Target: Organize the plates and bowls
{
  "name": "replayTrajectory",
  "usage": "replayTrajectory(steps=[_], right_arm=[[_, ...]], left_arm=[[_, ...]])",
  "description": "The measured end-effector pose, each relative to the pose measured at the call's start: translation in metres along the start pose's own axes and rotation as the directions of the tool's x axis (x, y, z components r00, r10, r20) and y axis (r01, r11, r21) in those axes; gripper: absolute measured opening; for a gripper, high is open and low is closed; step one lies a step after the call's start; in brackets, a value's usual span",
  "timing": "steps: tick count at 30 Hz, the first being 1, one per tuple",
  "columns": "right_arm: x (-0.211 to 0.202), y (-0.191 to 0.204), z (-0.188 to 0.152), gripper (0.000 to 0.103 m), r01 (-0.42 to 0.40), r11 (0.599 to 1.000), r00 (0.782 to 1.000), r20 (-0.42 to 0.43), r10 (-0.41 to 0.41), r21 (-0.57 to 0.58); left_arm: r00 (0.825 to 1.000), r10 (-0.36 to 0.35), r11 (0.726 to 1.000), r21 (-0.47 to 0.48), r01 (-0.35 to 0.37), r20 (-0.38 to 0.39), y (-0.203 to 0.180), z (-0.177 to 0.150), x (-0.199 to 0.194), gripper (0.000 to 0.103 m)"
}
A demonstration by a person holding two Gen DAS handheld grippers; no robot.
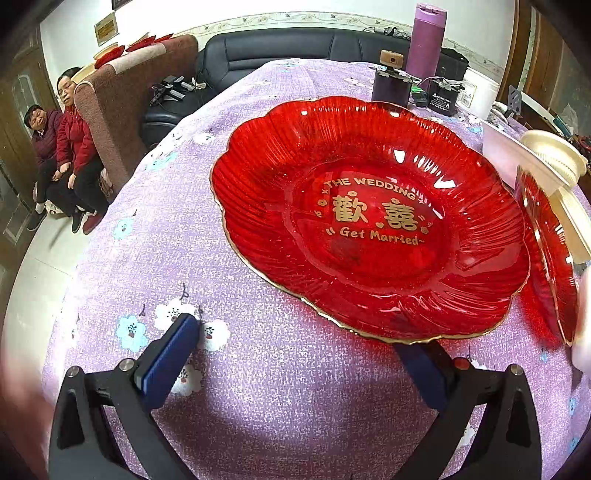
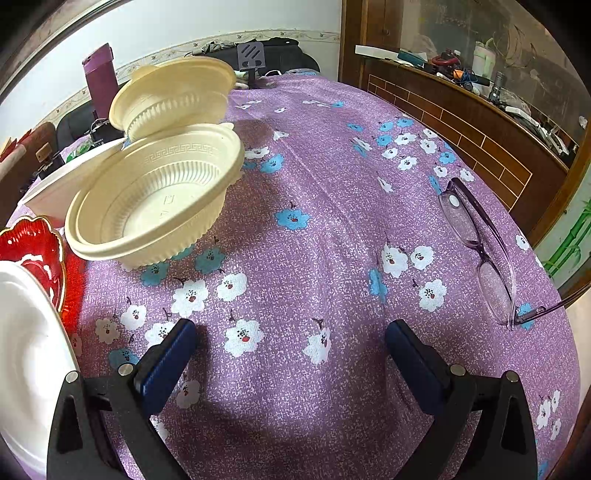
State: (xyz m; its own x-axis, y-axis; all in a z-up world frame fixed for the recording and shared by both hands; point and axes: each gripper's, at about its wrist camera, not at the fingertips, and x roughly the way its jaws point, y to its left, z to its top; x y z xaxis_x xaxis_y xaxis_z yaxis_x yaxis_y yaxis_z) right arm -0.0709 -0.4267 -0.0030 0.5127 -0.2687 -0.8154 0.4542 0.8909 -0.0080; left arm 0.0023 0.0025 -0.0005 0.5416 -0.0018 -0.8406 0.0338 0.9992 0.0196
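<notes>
Left wrist view: our left tongs gape empty, scalloped red glass plate just ahead-right

A white wall with a patterned border strip runs along the top of the left view. Below it stands a black sofa, and at upper left a brown armchair. Two people sit at far left on a pale tiled floor. A framed plaque hangs on the wall. In the right view, a dark wooden cabinet with a cluttered top fills the upper right. Soft daylight.
</notes>
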Motion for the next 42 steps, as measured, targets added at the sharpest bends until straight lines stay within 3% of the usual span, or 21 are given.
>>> replayTrajectory(steps=[32, 42], right_arm=[[-0.001, 0.0, 0.0, 0.102, -0.002, 1.0, 1.0, -0.002, 0.002, -0.002], [-0.007, -0.002, -0.007, 0.102, -0.046, 0.997, 0.997, -0.06, 0.042, -0.058]], left_arm=[[1.0, 0.017, 1.0, -0.015, -0.017, 0.001, -0.004, -0.002, -0.003, 0.103], [0.999, 0.007, 1.0, -0.015, -0.008, -0.037, 0.001, -0.021, -0.018, 0.103]])
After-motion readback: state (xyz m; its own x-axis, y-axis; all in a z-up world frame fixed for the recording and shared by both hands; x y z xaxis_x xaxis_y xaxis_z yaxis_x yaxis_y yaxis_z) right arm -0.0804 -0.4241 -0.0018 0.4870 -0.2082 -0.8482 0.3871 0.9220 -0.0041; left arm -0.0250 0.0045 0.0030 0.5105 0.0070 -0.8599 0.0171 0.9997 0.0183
